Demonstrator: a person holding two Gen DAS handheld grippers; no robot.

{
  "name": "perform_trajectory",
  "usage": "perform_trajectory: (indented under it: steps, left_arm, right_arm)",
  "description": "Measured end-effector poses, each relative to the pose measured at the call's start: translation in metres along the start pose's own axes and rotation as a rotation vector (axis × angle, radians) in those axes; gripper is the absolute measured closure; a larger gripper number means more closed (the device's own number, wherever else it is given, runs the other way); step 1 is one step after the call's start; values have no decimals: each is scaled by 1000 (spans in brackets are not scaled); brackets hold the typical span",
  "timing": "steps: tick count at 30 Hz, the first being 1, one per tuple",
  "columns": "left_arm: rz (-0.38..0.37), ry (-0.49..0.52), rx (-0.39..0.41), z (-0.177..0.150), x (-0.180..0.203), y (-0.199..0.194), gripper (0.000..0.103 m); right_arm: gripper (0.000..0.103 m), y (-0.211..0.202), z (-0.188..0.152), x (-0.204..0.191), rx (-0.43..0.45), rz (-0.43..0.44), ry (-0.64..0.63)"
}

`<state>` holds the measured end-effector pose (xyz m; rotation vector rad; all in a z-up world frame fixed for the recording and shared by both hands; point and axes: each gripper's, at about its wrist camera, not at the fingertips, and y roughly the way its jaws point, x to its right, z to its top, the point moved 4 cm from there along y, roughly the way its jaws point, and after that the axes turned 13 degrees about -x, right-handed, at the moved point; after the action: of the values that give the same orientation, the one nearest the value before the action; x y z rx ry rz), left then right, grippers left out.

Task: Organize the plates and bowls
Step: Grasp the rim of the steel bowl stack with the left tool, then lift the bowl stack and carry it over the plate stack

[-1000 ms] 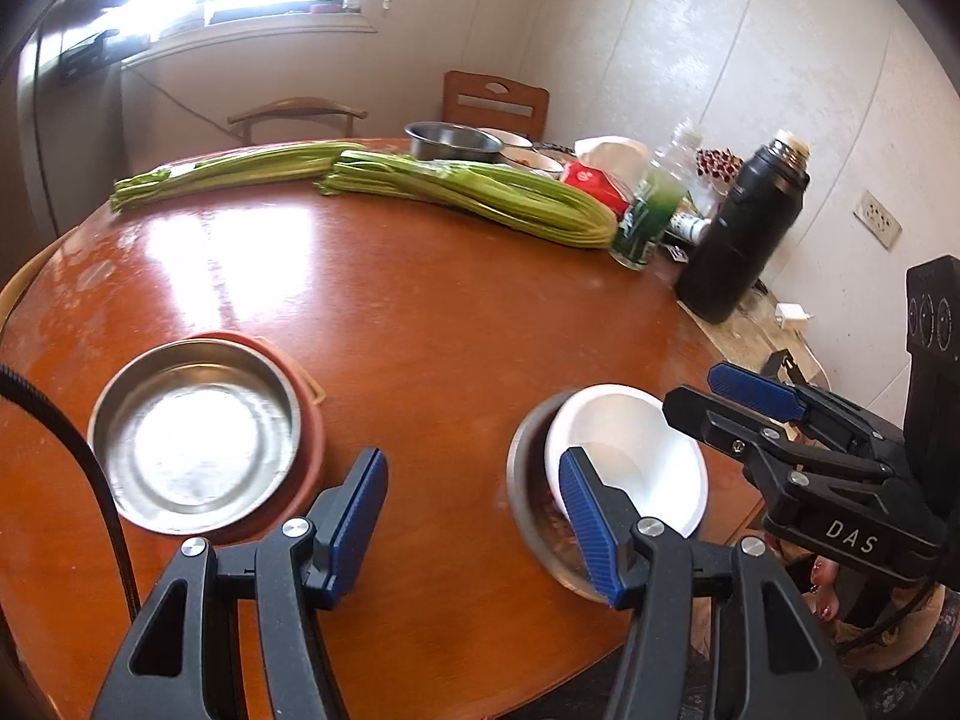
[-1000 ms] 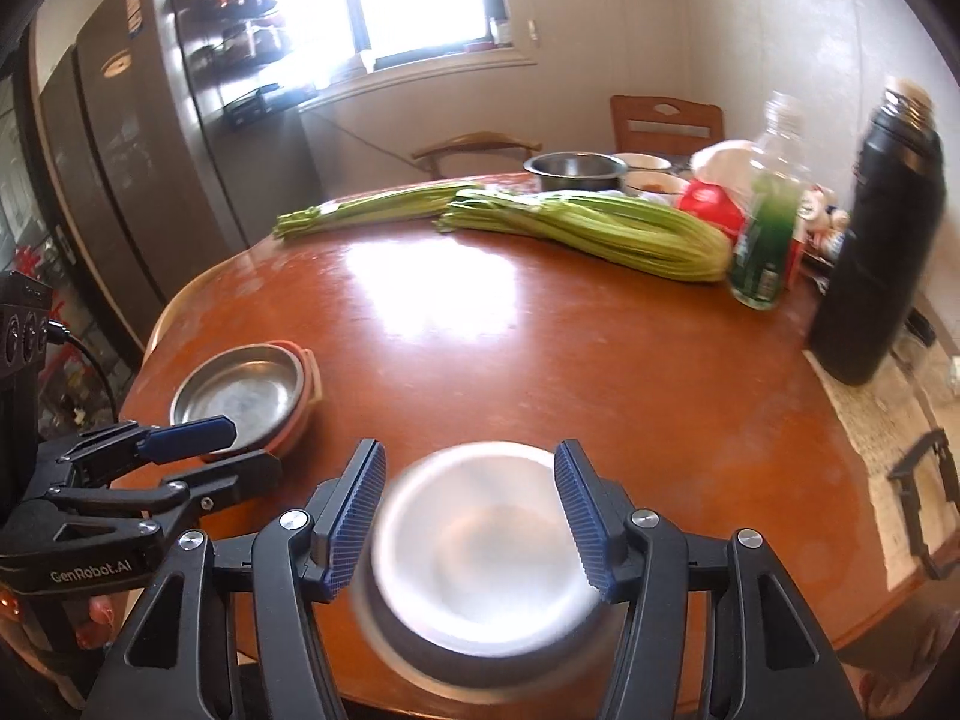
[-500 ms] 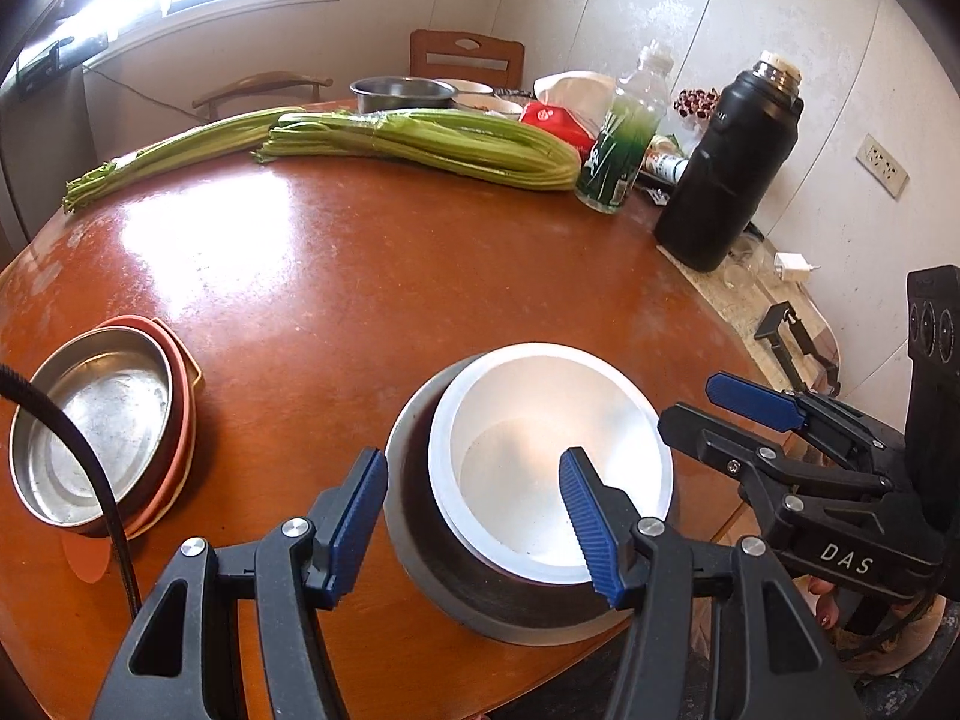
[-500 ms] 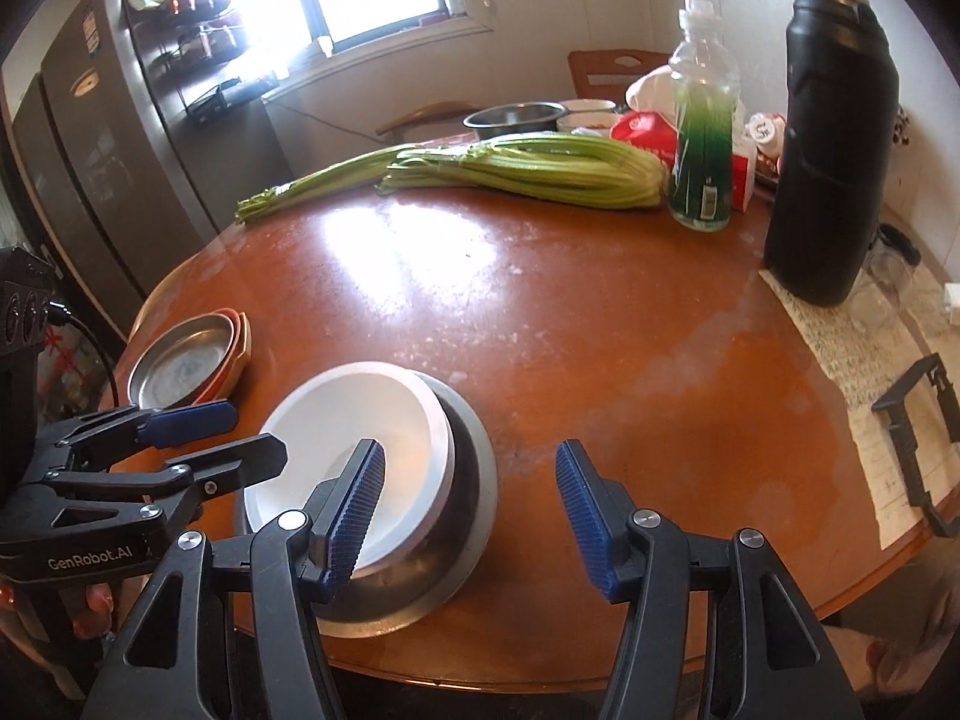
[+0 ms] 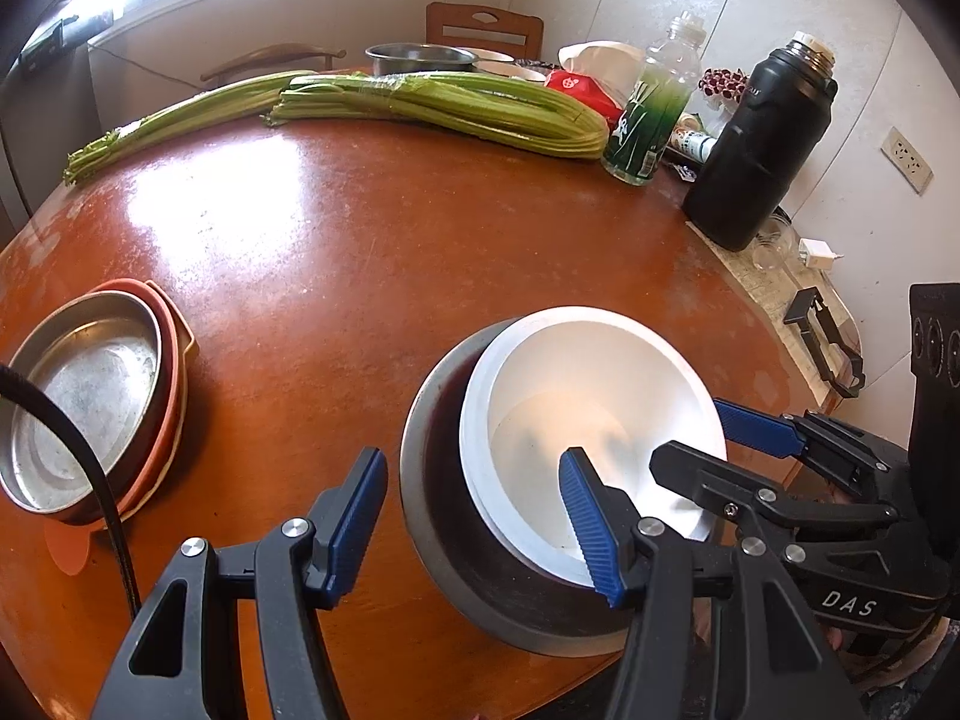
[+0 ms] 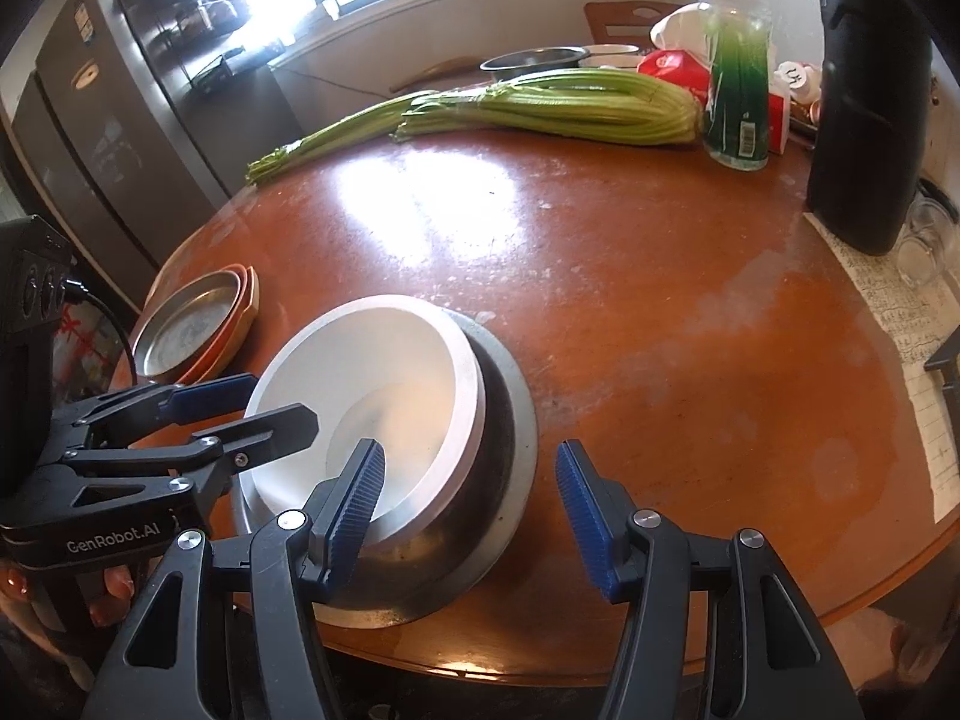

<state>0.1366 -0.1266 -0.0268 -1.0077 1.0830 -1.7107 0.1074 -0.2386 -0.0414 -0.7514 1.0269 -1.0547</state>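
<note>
A white bowl (image 5: 570,372) (image 6: 384,360) lies tilted inside a wider steel bowl (image 5: 432,516) (image 6: 507,450) near the front edge of the round wooden table (image 5: 360,252). My left gripper (image 5: 474,522) (image 6: 252,408) is open and straddles the left rims of both bowls, one finger outside the steel bowl and one inside the white one. At the opposite side my right gripper (image 6: 471,504) (image 5: 714,444) is open too, astride the right rims. Neither pair of pads presses on a rim. A steel plate on orange plates (image 5: 90,384) (image 6: 186,330) rests at the table's left.
Two bundles of celery (image 5: 444,102) (image 6: 558,105) lie across the far side. A green-filled bottle (image 5: 654,114), a black flask (image 5: 762,150), a red packet and a steel basin (image 5: 420,57) stand at the back right. A fridge (image 6: 90,138) stands left of the table.
Both grippers have come down and closed in on the nested bowls, which now fill the lower part of each view. The left view has swung from the plate stack to the bowls.
</note>
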Motion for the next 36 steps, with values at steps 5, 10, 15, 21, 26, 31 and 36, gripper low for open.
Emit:
perform_trajectory:
  steps: [5,10,15,21,26,31,36]
  left_arm:
    - [-18,-9,-18,-2,-4,8,44]
    - [-52,-20,-40,-3,-7,14,44]
    - [-144,-49,-69,-3,-12,21,45]
    - [-158,-24,-75,-3,-9,23,48]
    - [-164,-33,-74,-4,-13,23,49]
    - [-162,-47,-62,-6,-20,18,49]
    - [-161,-62,-39,-5,-29,9,49]
  right_arm:
    - [41,9,-1,-2,-33,18,-3]
    - [41,16,-3,-7,-64,53,-12]
    - [41,17,-2,-6,-66,79,-5]
    - [41,17,0,-4,-63,109,9]
    - [41,18,2,-7,-67,117,11]
    - [41,19,7,-16,-71,124,1]
    - [41,19,13,-27,-64,129,-22]
